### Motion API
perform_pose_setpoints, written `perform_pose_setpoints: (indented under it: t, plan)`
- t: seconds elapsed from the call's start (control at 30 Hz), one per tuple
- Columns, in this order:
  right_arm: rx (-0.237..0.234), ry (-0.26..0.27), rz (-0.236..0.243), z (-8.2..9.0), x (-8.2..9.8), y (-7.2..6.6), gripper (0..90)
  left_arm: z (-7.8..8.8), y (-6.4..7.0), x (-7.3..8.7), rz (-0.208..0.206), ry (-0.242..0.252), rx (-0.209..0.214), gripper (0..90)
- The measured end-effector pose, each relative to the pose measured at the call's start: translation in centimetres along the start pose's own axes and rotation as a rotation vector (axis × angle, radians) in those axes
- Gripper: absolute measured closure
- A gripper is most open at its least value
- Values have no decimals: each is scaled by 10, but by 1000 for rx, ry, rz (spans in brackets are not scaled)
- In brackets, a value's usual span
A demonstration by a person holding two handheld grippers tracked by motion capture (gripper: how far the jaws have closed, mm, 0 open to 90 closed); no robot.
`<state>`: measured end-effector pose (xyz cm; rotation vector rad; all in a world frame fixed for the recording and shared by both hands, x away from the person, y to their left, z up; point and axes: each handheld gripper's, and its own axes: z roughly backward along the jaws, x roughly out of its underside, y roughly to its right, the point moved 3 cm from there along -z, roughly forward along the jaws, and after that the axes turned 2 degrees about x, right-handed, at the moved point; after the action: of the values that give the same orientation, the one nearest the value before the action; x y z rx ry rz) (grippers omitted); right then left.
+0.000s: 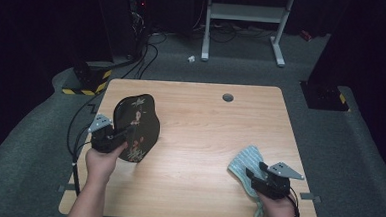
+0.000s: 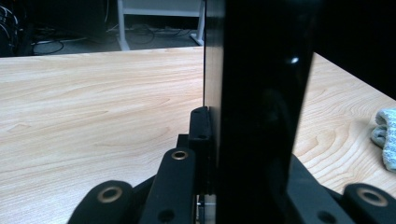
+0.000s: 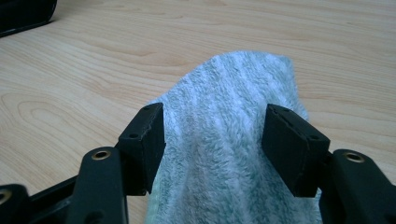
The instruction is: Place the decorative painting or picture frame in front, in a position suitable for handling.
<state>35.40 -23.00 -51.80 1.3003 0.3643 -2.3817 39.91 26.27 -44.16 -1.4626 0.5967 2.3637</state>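
Observation:
A black, glossy fan-shaped board [image 1: 137,123] with a red and white picture on it stands tilted on edge at the left of the wooden table [image 1: 205,124]. My left gripper [image 1: 127,131] is shut on its lower edge. In the left gripper view the board [image 2: 261,93] rises edge-on between the jaws of the left gripper [image 2: 233,140]. A pale green striped cloth [image 1: 246,159] lies near the front right corner. My right gripper [image 1: 250,172] is shut on its near end. The cloth [image 3: 229,116] humps up between the pads of the right gripper [image 3: 215,140].
A round cable hole [image 1: 227,97] sits near the table's far edge. Beyond the table stand a white desk frame [image 1: 246,13], floor cables [image 1: 143,61] and a yellow-black striped base [image 1: 87,85]. The cloth [image 2: 385,135] lies far right in the left gripper view.

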Motion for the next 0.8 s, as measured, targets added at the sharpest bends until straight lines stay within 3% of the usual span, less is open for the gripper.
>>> perform_pose_setpoints:
  t: [0.2,0.47,0.6,0.8]
  plan:
    - [-4,5,-1,0,-1,-1,388,4,7,-3,-3,18,7,806]
    - [-3,4,6,0,-1,-2,388,1,33,-8,-34,36,56,806]
    - [0,7,12,2,-1,-3,390,-6,53,-7,-58,36,87,807]
    - [2,12,12,4,-1,-2,391,-14,67,-5,-64,27,108,807]
